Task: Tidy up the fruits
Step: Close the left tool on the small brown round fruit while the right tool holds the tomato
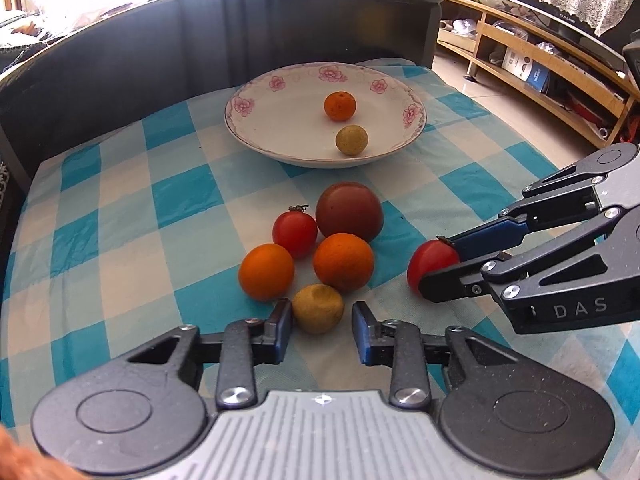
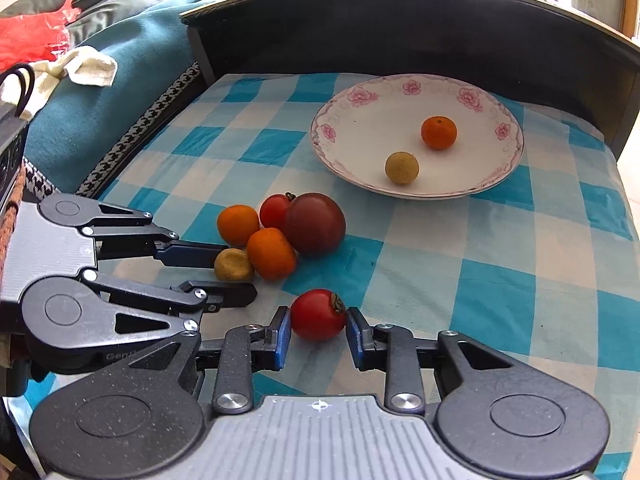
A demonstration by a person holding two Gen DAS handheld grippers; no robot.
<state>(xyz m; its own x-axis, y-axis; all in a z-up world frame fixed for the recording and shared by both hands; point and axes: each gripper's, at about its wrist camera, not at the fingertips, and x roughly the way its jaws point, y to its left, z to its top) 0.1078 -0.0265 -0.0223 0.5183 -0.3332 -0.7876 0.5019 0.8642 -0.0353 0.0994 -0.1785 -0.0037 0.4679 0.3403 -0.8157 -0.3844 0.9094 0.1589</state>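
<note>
Left wrist view: the left gripper (image 1: 320,320) stands wide around a tan fruit (image 1: 318,308) at lower centre, ready to close. Oranges (image 1: 343,261) crowd just behind it.

Right wrist view: the right gripper (image 2: 318,330) brackets a red tomato (image 2: 318,314), pads apparently touching; the plate (image 2: 356,136) waits upper right, path unobstructed.

1. The right gripper (image 2: 318,334) has its pads on both sides of a red tomato (image 2: 317,314), touching or almost touching it.
2. The left gripper (image 2: 240,274) reaches in from the left, jaws apart around a yellow-brown ball (image 2: 233,265).
3. On the checked cloth (image 2: 500,260) a pile lies: two oranges (image 2: 271,253), a second tomato (image 2: 274,211), a dark fruit (image 2: 315,223).
4. The plate (image 2: 360,120) holds an orange and a ball.
</note>
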